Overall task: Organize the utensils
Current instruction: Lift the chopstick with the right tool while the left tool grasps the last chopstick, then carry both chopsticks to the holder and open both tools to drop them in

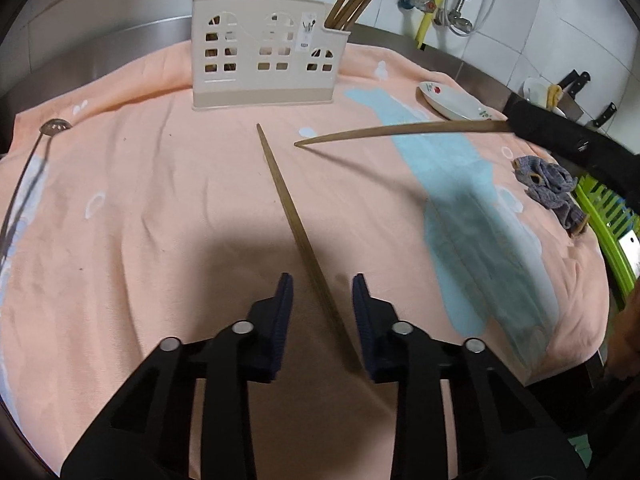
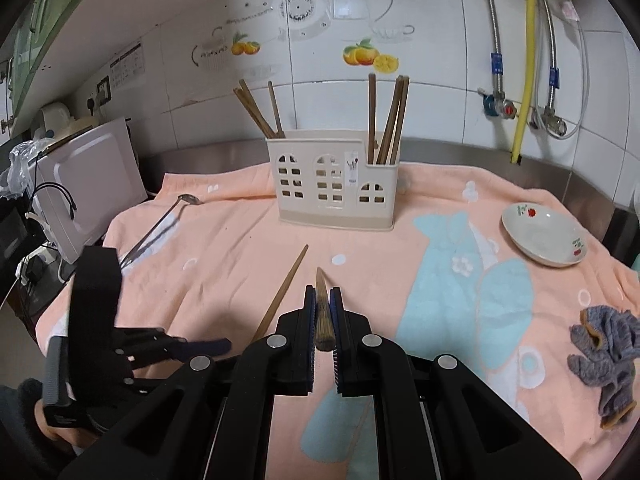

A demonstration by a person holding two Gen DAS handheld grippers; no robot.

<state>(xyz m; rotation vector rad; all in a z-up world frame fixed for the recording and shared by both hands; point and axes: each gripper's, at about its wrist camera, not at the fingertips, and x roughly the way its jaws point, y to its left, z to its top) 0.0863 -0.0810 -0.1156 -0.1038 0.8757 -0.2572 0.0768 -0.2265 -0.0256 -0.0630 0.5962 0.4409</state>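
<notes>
Right gripper (image 2: 323,300) clamped on one chopstick (image 2: 322,320); left gripper (image 1: 322,286) spread astride the loose chopstick (image 1: 296,224). Light, stiff, slick wood; best pinched near thick end.

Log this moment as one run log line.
right gripper: shut on wooden chopstick | left gripper: open, straddling second wooden chopstick on peach towel | beige plastic utensil holder: upright

Matt wooden chopsticks (image 1: 298,224), glossy beige plastic holder (image 1: 264,56), soft peach cloth towel (image 1: 160,220), shiny metal ladle (image 2: 160,216), glazed ceramic dish (image 2: 540,236), far glossy wall tiles (image 2: 440,80), brushed steel counter (image 1: 100,52).
</notes>
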